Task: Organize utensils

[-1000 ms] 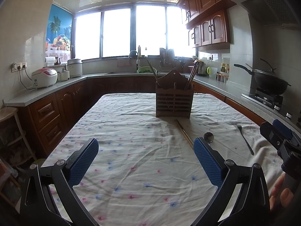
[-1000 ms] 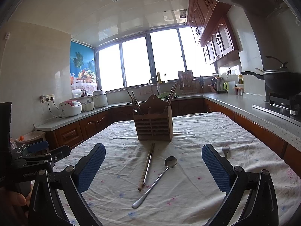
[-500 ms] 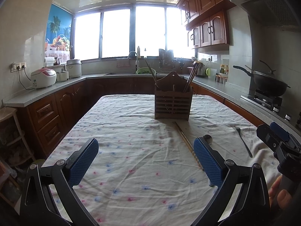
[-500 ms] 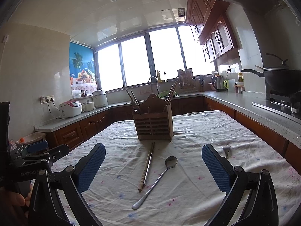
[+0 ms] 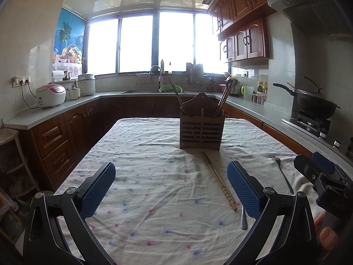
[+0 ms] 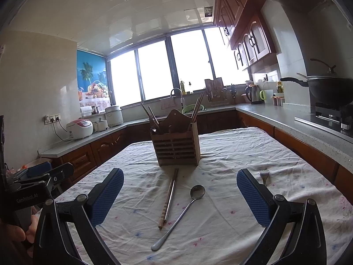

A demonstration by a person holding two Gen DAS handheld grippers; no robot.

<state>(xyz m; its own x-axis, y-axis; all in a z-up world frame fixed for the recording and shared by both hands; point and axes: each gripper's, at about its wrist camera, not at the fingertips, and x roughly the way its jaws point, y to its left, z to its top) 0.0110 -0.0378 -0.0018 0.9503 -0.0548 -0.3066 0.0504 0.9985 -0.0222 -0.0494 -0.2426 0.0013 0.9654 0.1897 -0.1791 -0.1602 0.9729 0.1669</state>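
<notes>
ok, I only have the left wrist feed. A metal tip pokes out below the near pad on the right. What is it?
Observer: A spoon. The right wrist view shows it whole, with the bowl toward the wooden holder and the handle toward the camera.
Operator: Touching the chopsticks?
Observer: No. The chopsticks lie just left of it, with a strip of cloth showing between them.
Operator: Right gripper holding anything?
Observer: No. The right gripper is open and holds nothing.
</notes>
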